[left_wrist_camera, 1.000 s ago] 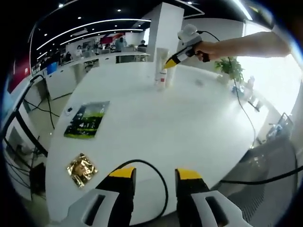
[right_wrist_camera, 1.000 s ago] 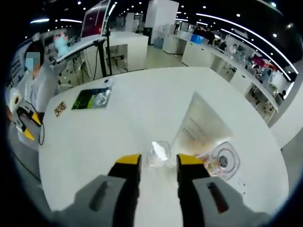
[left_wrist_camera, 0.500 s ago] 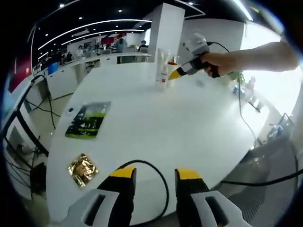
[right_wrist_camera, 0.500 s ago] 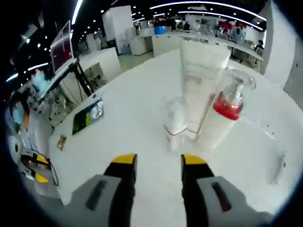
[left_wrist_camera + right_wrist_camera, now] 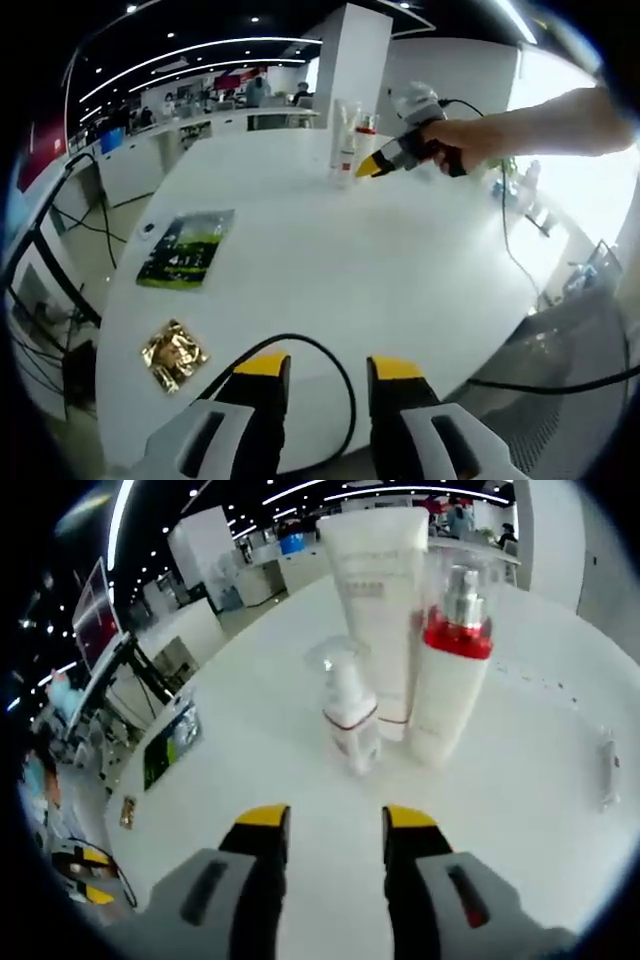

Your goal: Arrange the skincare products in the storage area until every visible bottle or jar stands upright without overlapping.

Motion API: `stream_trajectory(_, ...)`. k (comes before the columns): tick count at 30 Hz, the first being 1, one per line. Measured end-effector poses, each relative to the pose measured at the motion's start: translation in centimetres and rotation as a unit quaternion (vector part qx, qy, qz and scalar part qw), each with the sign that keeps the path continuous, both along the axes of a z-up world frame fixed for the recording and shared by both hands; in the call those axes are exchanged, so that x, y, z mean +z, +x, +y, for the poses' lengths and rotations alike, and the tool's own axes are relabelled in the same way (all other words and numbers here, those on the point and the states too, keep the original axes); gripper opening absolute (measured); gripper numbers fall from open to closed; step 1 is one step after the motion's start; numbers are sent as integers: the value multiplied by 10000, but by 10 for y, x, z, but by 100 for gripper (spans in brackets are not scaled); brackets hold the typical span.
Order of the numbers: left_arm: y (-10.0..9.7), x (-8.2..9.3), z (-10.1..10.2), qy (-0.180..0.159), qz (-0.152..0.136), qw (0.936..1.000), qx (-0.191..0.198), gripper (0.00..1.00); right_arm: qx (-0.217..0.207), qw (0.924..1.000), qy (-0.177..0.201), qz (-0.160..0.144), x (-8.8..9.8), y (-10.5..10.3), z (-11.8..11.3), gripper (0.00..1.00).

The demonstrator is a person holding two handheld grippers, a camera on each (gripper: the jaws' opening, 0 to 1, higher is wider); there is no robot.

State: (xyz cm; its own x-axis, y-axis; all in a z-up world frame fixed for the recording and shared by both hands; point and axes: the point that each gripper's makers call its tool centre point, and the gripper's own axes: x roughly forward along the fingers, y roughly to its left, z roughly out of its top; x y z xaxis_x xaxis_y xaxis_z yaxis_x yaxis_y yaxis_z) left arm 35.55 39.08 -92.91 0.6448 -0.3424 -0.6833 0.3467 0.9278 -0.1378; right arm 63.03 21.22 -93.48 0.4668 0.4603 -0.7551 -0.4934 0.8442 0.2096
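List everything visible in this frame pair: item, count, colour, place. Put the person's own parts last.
Small pump bottle: 1, clear with white contents, upright, front of the group.
Tube: 1, white, standing upright behind the small bottle.
Spray bottle: 1, white with red collar, upright beside the tube.
Green packet: 1, green and black, flat on the table.
Gold sachet: 1, gold, near the table edge.
Table: 1, white, round.
Black cable: 1, over the near edge.
Left gripper: jaws open, empty.
Right gripper: jaws open, empty, short of the bottles.

Open, empty tongs (image 5: pixel 327 825) face three upright containers: small pump bottle (image 5: pixel 349 720), tall tube (image 5: pixel 376 605), red-collared bottle (image 5: pixel 447 670).
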Motion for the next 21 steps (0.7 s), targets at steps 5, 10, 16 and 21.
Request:
stream_trajectory(5,-1,-1,0,6,24,10000,1,31,-196,9998,75,25,-3,1,3,38)
stream_trajectory(10,-1,-2,0,15,36,10000,-12,31,-239,9997,93,38,-4,2,13,40)
stream_trajectory(16,-1,-2,1,22,50,10000,-3,30,-359,9993,80,-100,0,15,19,45)
stream_trajectory(21,-1,-3,2,34,82,10000,16,30,-635,9978,-45,-198,-2,26,11,47)
